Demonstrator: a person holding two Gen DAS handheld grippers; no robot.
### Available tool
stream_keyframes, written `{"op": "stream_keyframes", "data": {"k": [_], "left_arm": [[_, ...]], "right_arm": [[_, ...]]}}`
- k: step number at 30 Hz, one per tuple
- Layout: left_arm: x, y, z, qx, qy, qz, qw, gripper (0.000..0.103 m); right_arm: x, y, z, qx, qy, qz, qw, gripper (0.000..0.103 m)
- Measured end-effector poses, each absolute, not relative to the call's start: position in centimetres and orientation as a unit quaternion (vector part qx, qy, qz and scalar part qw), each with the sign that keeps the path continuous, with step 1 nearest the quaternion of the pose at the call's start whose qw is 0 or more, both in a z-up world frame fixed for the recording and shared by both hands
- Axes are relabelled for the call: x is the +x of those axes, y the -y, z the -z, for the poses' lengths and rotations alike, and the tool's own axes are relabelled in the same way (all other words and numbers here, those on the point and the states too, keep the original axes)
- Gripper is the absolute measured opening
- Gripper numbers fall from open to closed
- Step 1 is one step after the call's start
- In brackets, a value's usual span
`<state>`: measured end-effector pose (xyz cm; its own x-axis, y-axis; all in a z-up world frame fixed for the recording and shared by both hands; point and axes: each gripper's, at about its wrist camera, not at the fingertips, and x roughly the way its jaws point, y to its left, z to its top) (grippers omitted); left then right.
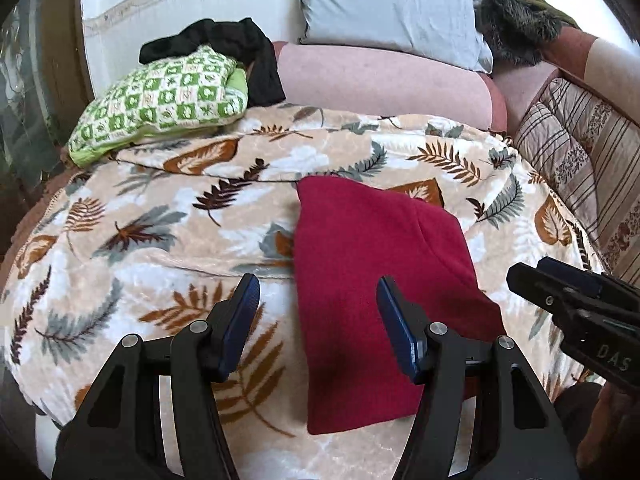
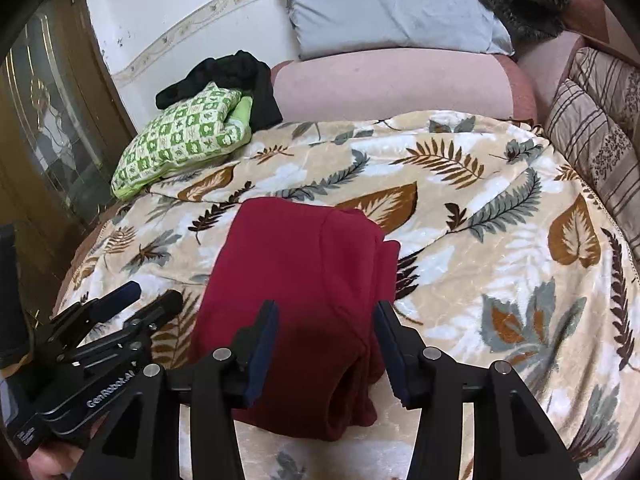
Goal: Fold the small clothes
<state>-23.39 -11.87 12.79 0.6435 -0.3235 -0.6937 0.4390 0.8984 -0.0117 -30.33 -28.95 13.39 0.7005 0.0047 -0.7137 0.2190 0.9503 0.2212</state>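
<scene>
A dark red garment [image 1: 372, 264] lies folded in a long, narrow shape on the leaf-patterned blanket [image 1: 152, 240]. My left gripper [image 1: 317, 282] hovers open over its near left edge; the blue pads hold nothing. In the right wrist view the same red garment [image 2: 304, 280] shows layered folds at its near end. My right gripper [image 2: 326, 306] hangs open above that end, with the cloth below the fingers and not pinched. The left gripper [image 2: 154, 296] shows at the left of that view. The right gripper [image 1: 532, 270] enters the left wrist view from the right.
A folded green checked cloth [image 1: 160, 108] and a black garment [image 1: 232, 48] lie at the blanket's far left. Behind are a pink bolster [image 1: 380, 80], a grey pillow [image 1: 388, 4] and a dark furry item [image 1: 516, 28]. Striped cushions [image 1: 580, 152] line the right side. A glazed wooden door [image 2: 48, 120] stands left.
</scene>
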Motion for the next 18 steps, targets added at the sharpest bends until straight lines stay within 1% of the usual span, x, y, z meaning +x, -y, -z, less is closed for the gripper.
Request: {"op": "stream_keyframes", "data": {"k": [4, 6, 9, 18], "left_arm": [[-23.8, 11.5, -13.3, 0.081, -0.359, 0.21, 0.906, 0.061], [-24.0, 11.4, -13.5, 0.081, -0.358, 0.209, 0.906, 0.061], [-23.9, 11.2, -13.7, 0.08, -0.358, 0.207, 0.907, 0.061], [-23.9, 10.5, -13.9, 0.072, -0.359, 0.204, 0.908, 0.061]], "right_arm": [[-30.5, 28.4, -13.7, 0.137, -0.379, 0.06, 0.913, 0.054], [-30.6, 28.1, -13.9, 0.136, -0.375, 0.063, 0.915, 0.059], [-30.6, 27.7, -14.3, 0.133, -0.37, 0.066, 0.917, 0.063], [-30.2, 27.1, -14.7, 0.124, -0.368, 0.064, 0.919, 0.064]]}}
